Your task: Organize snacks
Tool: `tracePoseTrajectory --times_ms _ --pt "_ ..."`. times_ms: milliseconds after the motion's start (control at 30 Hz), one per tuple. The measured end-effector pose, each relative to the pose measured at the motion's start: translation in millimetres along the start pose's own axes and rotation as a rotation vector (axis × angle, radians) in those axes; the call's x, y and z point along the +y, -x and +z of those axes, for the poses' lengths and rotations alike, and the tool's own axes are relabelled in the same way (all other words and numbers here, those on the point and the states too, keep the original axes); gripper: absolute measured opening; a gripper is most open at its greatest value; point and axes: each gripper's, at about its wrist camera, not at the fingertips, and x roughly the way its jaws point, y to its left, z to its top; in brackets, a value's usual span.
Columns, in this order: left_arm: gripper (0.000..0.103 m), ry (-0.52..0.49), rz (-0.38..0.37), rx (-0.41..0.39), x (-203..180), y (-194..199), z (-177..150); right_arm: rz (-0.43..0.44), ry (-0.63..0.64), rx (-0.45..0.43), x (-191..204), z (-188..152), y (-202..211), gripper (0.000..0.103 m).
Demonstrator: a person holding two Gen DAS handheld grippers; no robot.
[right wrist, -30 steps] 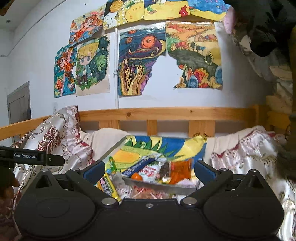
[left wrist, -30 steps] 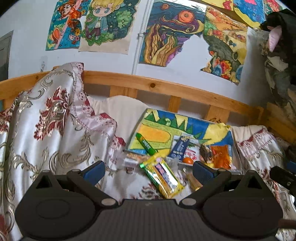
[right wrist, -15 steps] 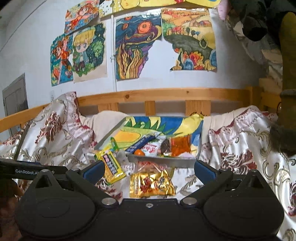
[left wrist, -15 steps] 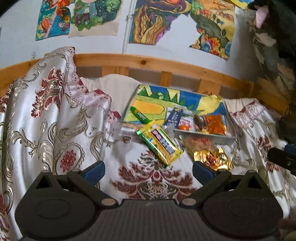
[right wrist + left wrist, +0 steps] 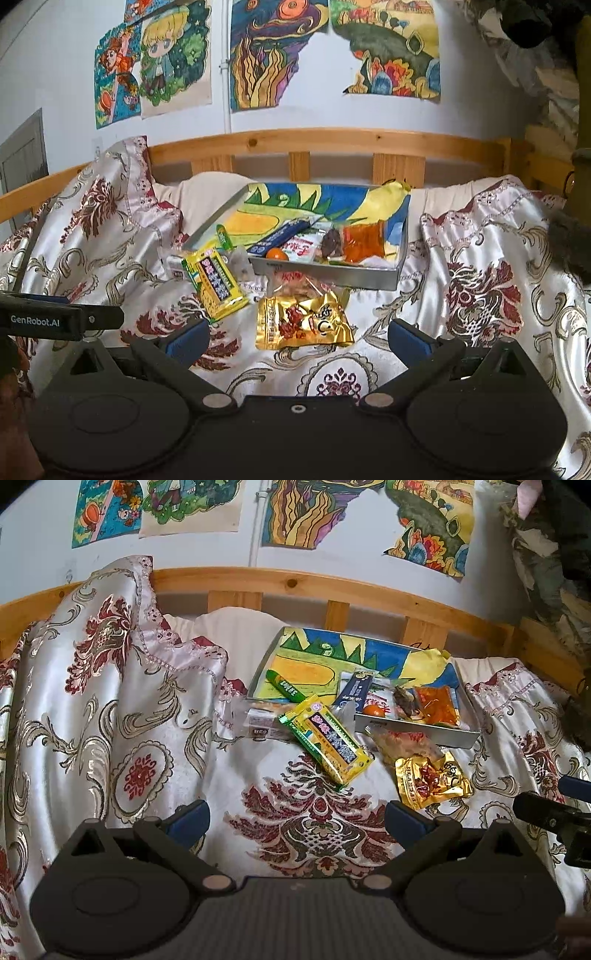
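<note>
Currently, left to right:
Bedspread (image 5: 110, 709): satin, red-and-silver pattern, draped over the bed and bunched up high on the left.
Left hand-held gripper (image 5: 297, 821): fingers wide apart, nothing between them, hovering over the bedspread short of the snacks.
White packet (image 5: 260, 722): on the bedspread, partly under the top end of the yellow bar.
Green stick pack (image 5: 286, 686): at the tray's near left corner, tilted; cannot tell if it rests on the rim or inside.
Yellow bar (image 5: 328, 740): long yellow-green wrapper, lying diagonally on the bedspread just left of the tray front.
Clear bag (image 5: 400, 740): on the bedspread against the tray's front wall.
Gold pouch (image 5: 303, 321): crinkled foil, flat on the bedspread just in front of the clear bag, straight ahead of the right hand-held gripper.
Tray (image 5: 332, 275): grey metal, colourful drawing as liner, against the wooden bed rail (image 5: 332, 138).
Tray contents: blue stick pack (image 5: 282, 234), small orange (image 5: 277, 254), white-red sachet (image 5: 301, 249), dark snack, orange packet (image 5: 364, 242), all crowded at the front right.
Right hand-held gripper (image 5: 297, 341): fingers spread, empty, near the gold pouch, not touching.
</note>
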Motion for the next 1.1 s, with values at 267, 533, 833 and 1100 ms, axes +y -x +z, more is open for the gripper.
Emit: tracePoseTrajectory --times_ms 267,533,833,1100 --pt "0.102 -0.007 0.01 0.011 -3 -2 -1 -0.003 -0.005 0.028 -1 0 -5 0.102" --pt "0.102 -0.012 0.021 0.021 -5 -6 0 -0.002 -0.009 0.049 -2 0 -9 0.102" --pt "0.102 -0.024 0.05 0.041 -10 -17 2 0.017 -0.012 0.097 -2 5 -21 0.102" --pt "0.102 -0.008 0.077 0.073 -12 -39 11 0.041 -0.022 0.095 -9 17 -34 0.102"
